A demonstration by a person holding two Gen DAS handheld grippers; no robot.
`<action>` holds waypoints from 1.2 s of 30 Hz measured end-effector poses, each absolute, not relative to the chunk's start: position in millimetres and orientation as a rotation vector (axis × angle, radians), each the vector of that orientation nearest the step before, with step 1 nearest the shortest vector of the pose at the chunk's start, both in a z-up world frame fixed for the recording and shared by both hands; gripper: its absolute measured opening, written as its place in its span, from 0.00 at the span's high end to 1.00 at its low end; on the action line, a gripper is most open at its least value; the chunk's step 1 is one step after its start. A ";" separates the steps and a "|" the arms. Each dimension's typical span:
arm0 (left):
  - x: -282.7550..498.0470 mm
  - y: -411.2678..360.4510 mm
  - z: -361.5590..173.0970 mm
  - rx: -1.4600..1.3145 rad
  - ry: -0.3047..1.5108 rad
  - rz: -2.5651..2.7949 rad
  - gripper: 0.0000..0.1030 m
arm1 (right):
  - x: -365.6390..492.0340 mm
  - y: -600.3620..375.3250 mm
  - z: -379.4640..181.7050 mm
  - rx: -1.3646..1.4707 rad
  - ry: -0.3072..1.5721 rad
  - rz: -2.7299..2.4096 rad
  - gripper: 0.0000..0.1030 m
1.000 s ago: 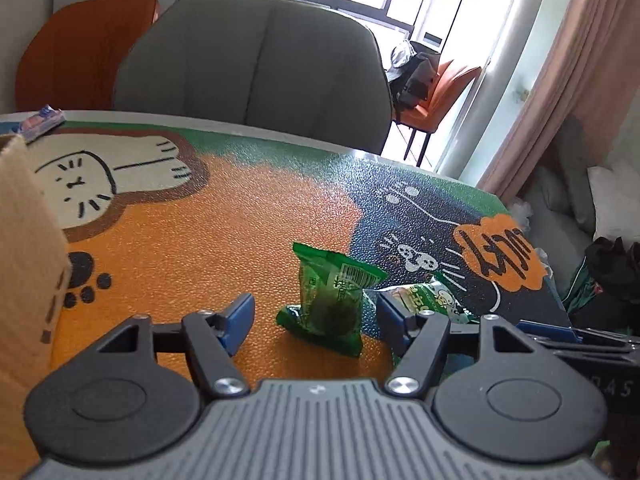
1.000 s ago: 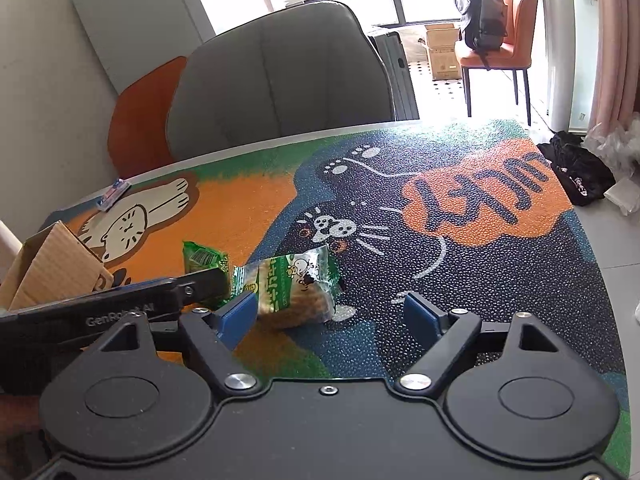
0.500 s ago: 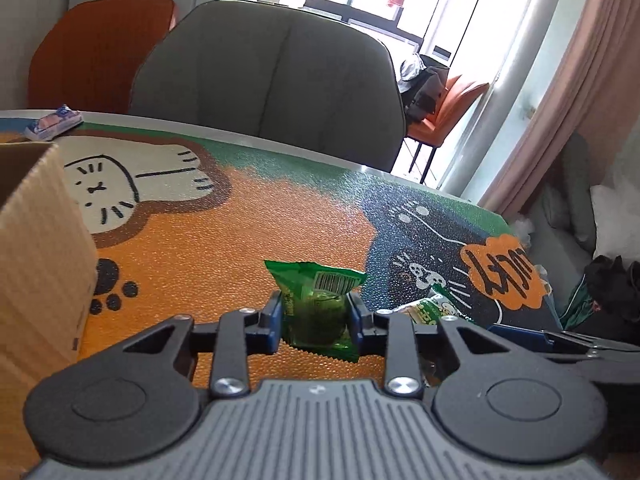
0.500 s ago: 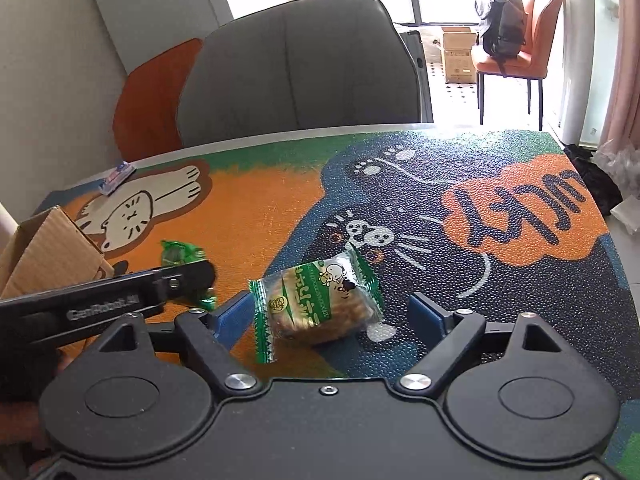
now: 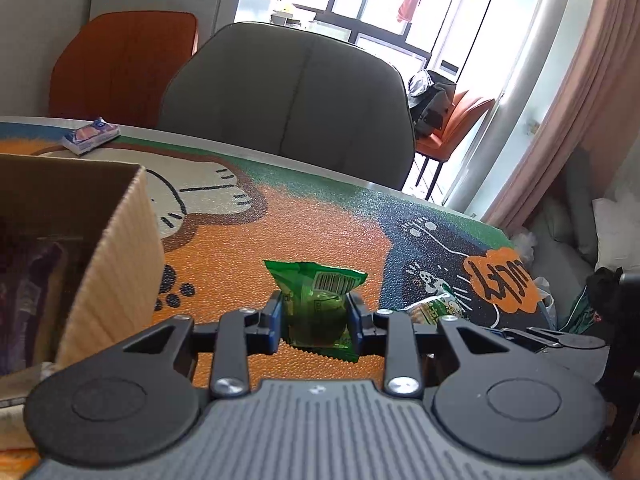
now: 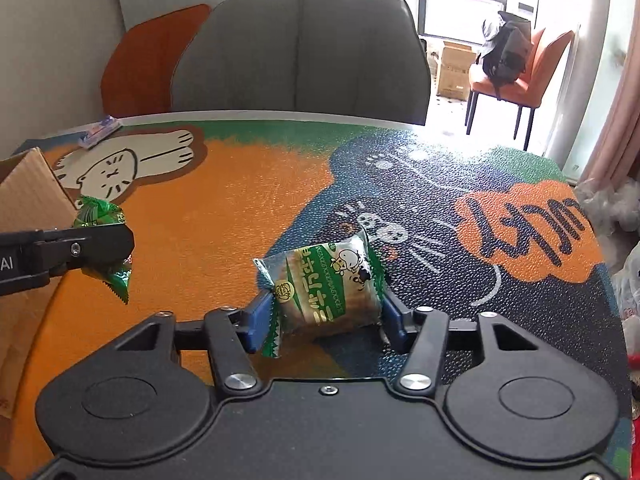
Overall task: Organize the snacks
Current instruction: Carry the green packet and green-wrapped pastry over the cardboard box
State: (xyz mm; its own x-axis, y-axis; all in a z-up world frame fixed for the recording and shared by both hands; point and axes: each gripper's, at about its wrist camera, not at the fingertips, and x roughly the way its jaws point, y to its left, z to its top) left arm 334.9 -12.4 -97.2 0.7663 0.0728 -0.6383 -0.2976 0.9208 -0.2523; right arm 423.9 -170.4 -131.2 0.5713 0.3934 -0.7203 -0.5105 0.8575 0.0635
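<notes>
Now both grippers have a packet between the pads, vs a second ago when both stood open around packets lying on the mat.

Left gripper point(image 5: 316, 318): pads pinched tight on the green snack packet point(image 5: 318, 304), narrow gap. It has closed and come up; the packet's lower edge hangs clear of the mat in the right wrist view point(image 6: 105, 248). The packet's contents are dark and I can't make them out.

Right gripper point(image 6: 325, 314): jaws closing, cracker packet point(image 6: 326, 286) between them, both blue pads at the packet's ends. Can't tell if it's off the mat; its underside is hidden by the gripper body. In the left wrist view only a corner of it point(image 5: 434, 308) shows past the linkage.

Cardboard box point(image 5: 108, 248) now fills the near left of the left wrist view, far more than before. It's cut off by the frame; something purple inside, too dim to identify.

Table mat point(image 6: 248, 208): cartoon print, orange and dark blue.

Small blue-white packet point(image 5: 91, 135) sits at the far edge of the table, well apart. Grey chair point(image 6: 300, 52) behind it.
</notes>
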 end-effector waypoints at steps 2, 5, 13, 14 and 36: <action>329.2 -11.8 -92.4 -0.352 0.659 0.206 0.70 | 418.0 -172.8 -125.1 -0.157 0.787 0.527 0.49; 319.6 -11.2 -83.6 -0.352 0.642 0.204 0.70 | 407.8 -178.6 -111.7 -0.125 0.769 0.536 0.49; 288.4 -7.7 -56.0 -0.345 0.582 0.200 0.70 | 377.5 -175.5 -76.1 -0.103 0.696 0.564 0.49; 284.3 -7.4 -52.6 -0.343 0.576 0.200 0.70 | 374.2 -173.9 -73.1 -0.101 0.687 0.568 0.49; 206.2 38.1 -15.2 -0.324 0.530 0.224 0.70 | 312.2 -145.1 -29.5 -0.039 0.602 0.606 0.49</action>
